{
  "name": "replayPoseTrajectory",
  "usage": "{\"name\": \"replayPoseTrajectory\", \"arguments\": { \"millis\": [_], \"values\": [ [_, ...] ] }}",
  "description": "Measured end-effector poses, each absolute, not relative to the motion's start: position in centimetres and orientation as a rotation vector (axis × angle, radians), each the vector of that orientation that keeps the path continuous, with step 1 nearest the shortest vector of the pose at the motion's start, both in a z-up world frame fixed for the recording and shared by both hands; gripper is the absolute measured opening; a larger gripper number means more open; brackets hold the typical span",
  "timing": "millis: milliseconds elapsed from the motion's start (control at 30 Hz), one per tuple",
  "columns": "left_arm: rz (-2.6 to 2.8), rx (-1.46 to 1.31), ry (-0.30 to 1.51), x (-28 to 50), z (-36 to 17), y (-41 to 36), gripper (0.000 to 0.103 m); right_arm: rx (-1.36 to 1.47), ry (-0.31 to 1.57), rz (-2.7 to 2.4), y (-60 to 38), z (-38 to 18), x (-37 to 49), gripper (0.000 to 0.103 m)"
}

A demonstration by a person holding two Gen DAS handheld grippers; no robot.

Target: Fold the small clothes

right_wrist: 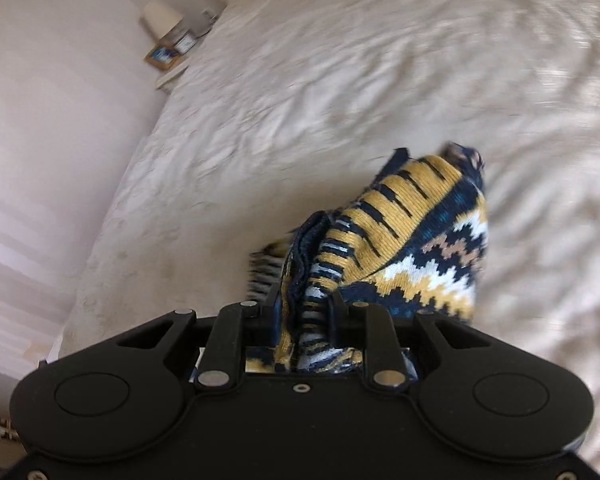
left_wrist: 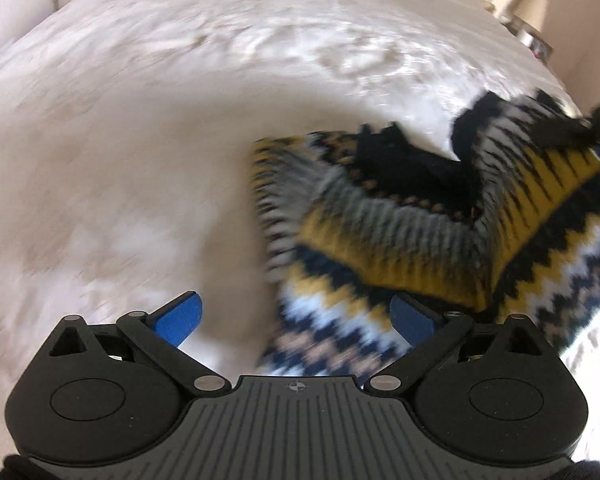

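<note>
A small knitted sweater (left_wrist: pixel 440 232) in navy, mustard and white zigzag lies bunched on the white bed cover (left_wrist: pixel 140 140), to the right in the left wrist view. My left gripper (left_wrist: pixel 296 316) is open, its blue fingers (left_wrist: pixel 180 318) spread, the right one over the sweater's lower edge. My right gripper (right_wrist: pixel 302 308) is shut on a fold of the sweater (right_wrist: pixel 412 240), which rises bunched between the jaws. In the left wrist view the sweater's upper right corner is lifted toward a dark shape at the frame edge.
The bed cover (right_wrist: pixel 340 80) fills both views. A bedside table with a lamp (right_wrist: pixel 162 16) and picture frames (right_wrist: pixel 162 56) stands past the bed's left edge. Another lamp (left_wrist: pixel 534 8) is at the far right in the left wrist view. Both views are motion-blurred.
</note>
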State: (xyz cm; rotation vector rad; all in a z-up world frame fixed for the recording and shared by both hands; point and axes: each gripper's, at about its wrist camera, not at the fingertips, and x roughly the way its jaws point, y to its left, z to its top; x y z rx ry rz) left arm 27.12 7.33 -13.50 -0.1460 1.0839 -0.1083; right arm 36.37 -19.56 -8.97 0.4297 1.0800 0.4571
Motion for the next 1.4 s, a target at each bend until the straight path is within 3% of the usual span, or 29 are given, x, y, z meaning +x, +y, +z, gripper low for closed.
{"name": "replayPoseTrajectory", "arguments": {
  "millis": [400, 500, 600, 867, 1133, 1233, 1333, 1400],
  "values": [
    [-0.063, -0.18, 1.124, 26.7, -15.0, 13.2, 0.102, 0.322, 1.184, 0.422, -8.8, -15.5, 36.9, 0.031],
    [-0.063, -0.186, 1.129, 26.8, -15.4, 13.6, 0.102, 0.278, 1.191, 0.439, -7.3, -15.6, 36.7, 0.04],
    [-0.068, -0.191, 1.13, 26.7, -15.4, 13.8, 0.102, 0.335, 1.175, 0.51, -6.8, -15.4, 36.6, 0.042],
    [-0.118, -0.203, 1.071, 28.1, -13.1, 13.5, 0.102, 0.338, 1.047, 0.493, -10.3, -11.8, 34.8, 0.042],
    [-0.21, -0.182, 1.017, 32.2, -11.4, 11.6, 0.102, 0.28, 1.023, 0.383, -15.3, -12.0, 30.8, 0.043],
    [-0.246, -0.166, 1.024, 33.5, -11.3, 10.7, 0.102, 0.3, 0.987, 0.386, -16.5, -11.9, 29.0, 0.073],
    [-0.283, -0.122, 1.049, 35.0, -11.4, 9.6, 0.102, 0.234, 0.966, 0.434, -15.9, -11.6, 27.6, 0.076],
    [-0.3, -0.1, 1.079, 35.8, -11.6, 8.9, 0.102, 0.172, 0.959, 0.478, -15.0, -11.7, 27.0, 0.084]
  ]
}}
